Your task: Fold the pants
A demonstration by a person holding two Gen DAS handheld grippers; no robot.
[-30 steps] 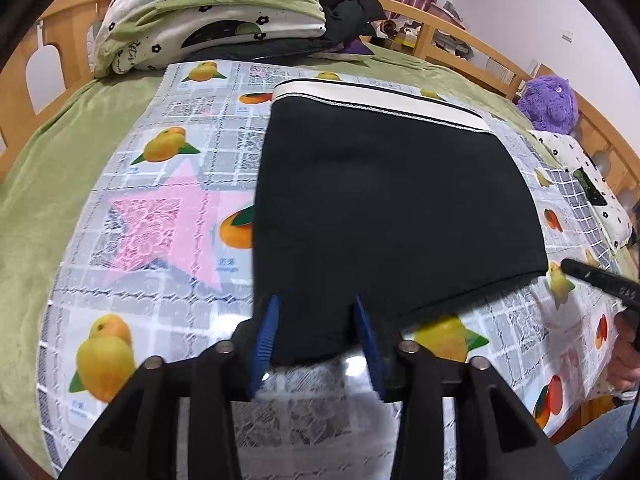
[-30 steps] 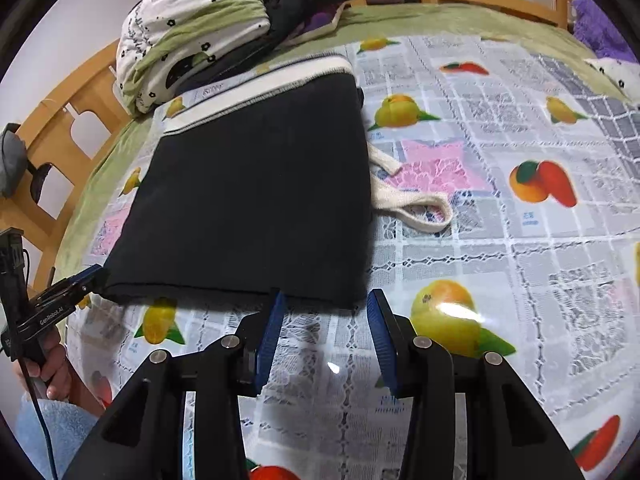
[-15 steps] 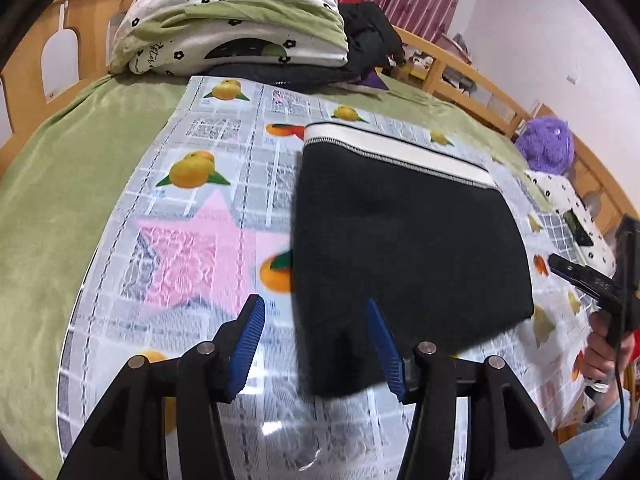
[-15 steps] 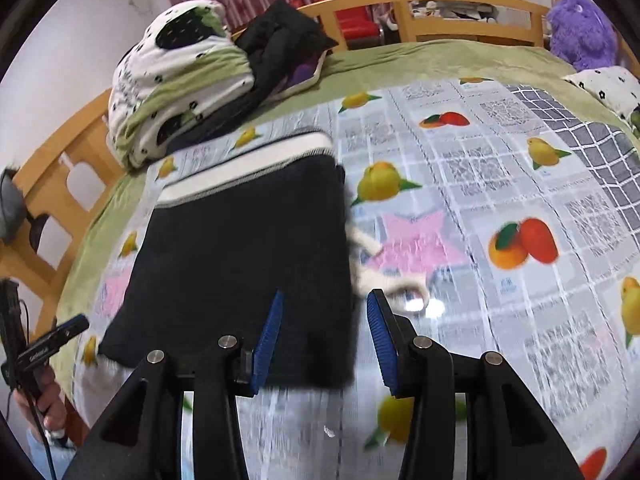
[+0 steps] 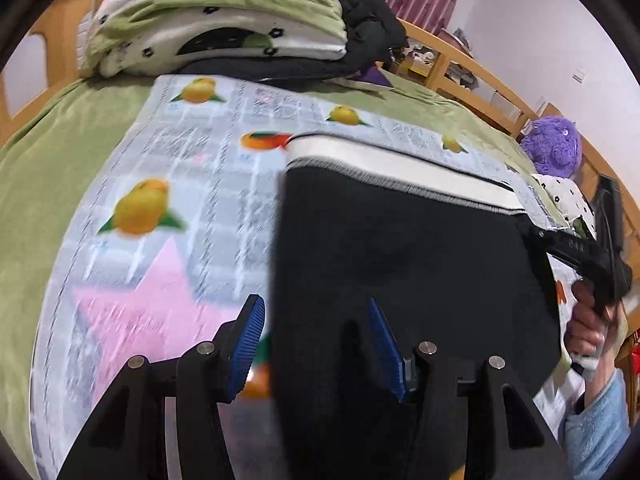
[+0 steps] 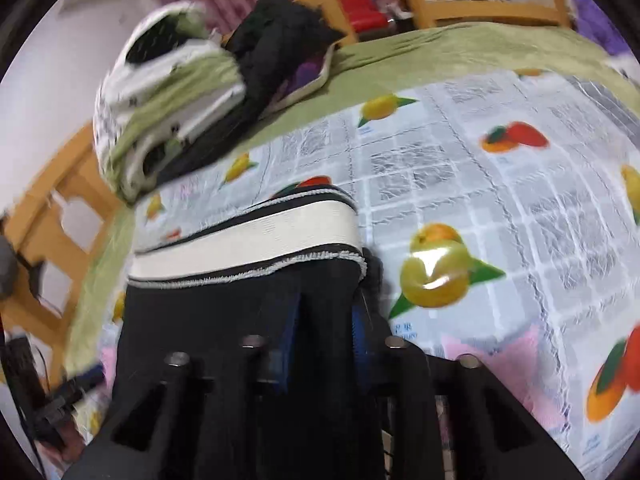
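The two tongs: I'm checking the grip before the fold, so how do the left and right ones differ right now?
The left tongs stand apart, with the edge of the black pants between the blue pads; the right tongs are drawn close together on the pants near the white waistband. The left pads show clearly; the right ones are mostly buried in dark fabric. Both have blue ribbed pads on black frames.

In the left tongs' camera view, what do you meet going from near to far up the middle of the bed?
Black pants → their white waistband → fruit-print sheet → green blanket → wooden bed rail

Left tool (image 5: 316, 344) gapes; right tool (image 6: 324, 328) clamped shut.
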